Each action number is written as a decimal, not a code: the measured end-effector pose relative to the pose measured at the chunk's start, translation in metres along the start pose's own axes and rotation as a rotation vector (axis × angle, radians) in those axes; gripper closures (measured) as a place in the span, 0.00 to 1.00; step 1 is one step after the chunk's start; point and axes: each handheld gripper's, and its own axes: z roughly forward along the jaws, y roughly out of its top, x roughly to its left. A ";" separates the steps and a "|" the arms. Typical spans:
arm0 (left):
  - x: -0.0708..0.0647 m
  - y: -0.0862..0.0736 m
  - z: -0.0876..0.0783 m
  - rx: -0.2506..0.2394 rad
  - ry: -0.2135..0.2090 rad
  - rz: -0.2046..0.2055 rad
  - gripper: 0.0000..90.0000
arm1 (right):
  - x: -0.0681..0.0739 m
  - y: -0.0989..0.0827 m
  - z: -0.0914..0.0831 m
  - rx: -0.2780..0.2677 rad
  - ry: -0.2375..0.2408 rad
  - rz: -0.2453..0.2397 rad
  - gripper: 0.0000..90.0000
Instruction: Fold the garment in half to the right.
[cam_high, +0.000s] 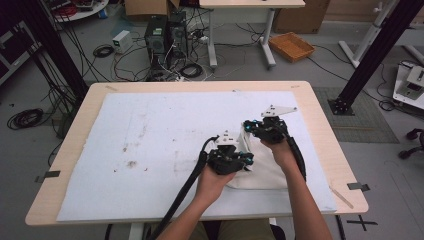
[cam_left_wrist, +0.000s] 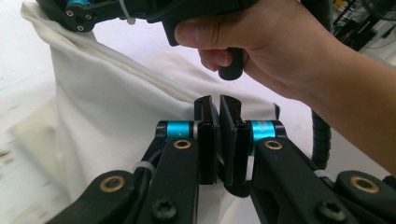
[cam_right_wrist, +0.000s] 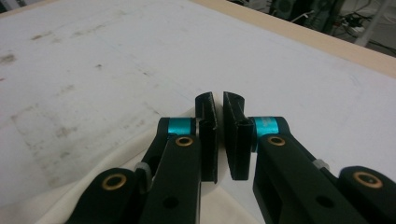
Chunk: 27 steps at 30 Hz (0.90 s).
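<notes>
A white cloth (cam_high: 262, 172) lies bunched on the right half of the white mat (cam_high: 165, 130). The left gripper (cam_high: 249, 161) is at the cloth's left edge and the right gripper (cam_high: 246, 127) just beyond it, with that edge lifted between them. In the left gripper view the jaws (cam_left_wrist: 219, 105) stand together against the cloth (cam_left_wrist: 107, 107), and a taut fold runs from them up to the right gripper (cam_left_wrist: 79, 18), from which a corner hangs. In the right gripper view the jaws (cam_right_wrist: 218, 100) are together, pointing across the mat, with cloth (cam_right_wrist: 224, 205) under them.
The mat covers most of a wooden table (cam_high: 320, 130), with bare stained mat on the left and far side. On the floor beyond are computer towers (cam_high: 162, 35), loose cables and an orange tray (cam_high: 291, 46). A black frame post (cam_high: 370, 55) stands at the right.
</notes>
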 end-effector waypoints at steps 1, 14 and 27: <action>-0.002 0.001 0.005 0.007 -0.008 -0.001 0.95 | 0.000 0.000 0.000 0.000 0.000 0.000 0.95; -0.027 0.013 0.070 0.105 -0.038 0.002 0.95 | -0.035 -0.040 -0.033 0.024 -0.085 0.049 0.94; -0.041 0.014 0.102 0.132 -0.047 0.028 0.89 | -0.046 -0.059 -0.049 0.035 -0.155 0.066 0.78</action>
